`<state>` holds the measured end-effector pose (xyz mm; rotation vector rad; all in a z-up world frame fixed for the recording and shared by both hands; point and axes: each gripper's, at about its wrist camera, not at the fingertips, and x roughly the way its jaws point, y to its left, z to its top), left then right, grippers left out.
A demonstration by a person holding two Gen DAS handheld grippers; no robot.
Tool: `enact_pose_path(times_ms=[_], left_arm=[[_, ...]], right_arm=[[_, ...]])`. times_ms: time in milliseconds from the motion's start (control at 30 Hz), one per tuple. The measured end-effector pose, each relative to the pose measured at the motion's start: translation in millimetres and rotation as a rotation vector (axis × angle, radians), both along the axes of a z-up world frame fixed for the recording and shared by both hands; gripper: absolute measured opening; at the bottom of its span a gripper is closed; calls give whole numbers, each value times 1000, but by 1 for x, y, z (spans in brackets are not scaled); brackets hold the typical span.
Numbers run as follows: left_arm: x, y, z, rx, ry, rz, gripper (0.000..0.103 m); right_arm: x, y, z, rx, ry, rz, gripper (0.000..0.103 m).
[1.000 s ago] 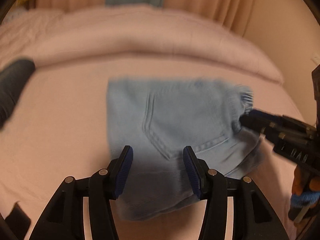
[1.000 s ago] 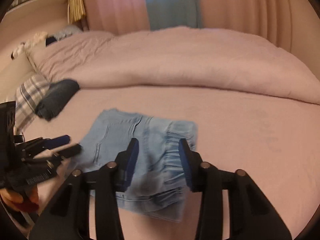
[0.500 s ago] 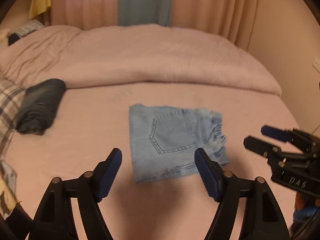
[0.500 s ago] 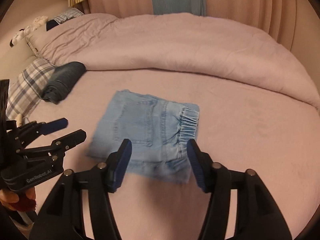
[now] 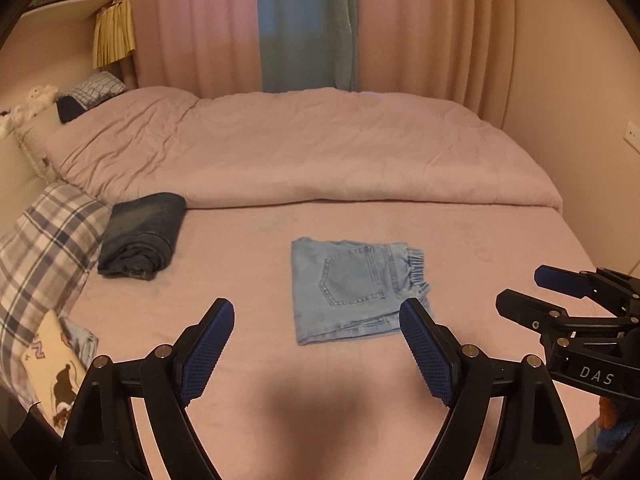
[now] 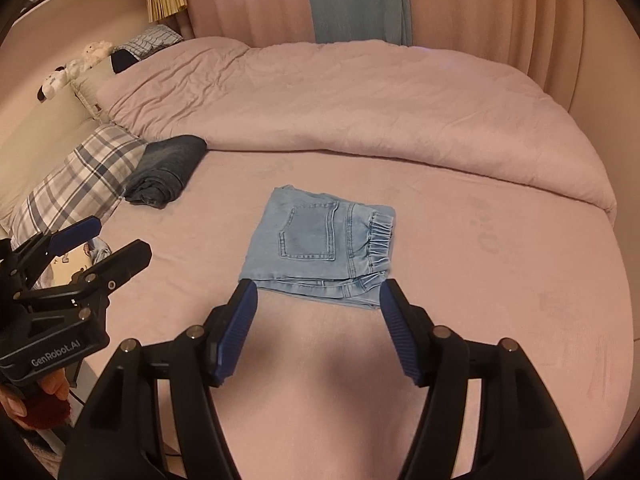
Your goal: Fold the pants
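Left hand-held gripper [image 5: 316, 344], right hand-held gripper [image 6: 318, 328] lifted off folded pants [image 6: 320, 248] (jaws just spread, nothing between).

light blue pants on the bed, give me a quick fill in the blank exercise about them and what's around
1. The light blue pants lie ____ into a small stack on the pink bed.
2. Their visible pocket faces ____.
3. The dark folded jeans rest against a ____ pillow.
4. Both grippers hold ____.

Missing words: folded; up; plaid; nothing
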<state>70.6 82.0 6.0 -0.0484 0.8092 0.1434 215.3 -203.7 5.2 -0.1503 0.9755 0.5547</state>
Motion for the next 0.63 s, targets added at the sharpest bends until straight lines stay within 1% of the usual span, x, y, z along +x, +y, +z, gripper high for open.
enact_pose_path(times_ms=[100,300,633], left_arm=[[-4,-5,3,11,4,0,85],[-9,-17,3,16,16,-11,85],[-10,-24,2,14,25,-11,85]], right_arm=[[-6,-4,9,-7,-15,0,64],[-12,-5,16,-11,-23,4,64],[-17,-3,18,-7,-28,10,64]])
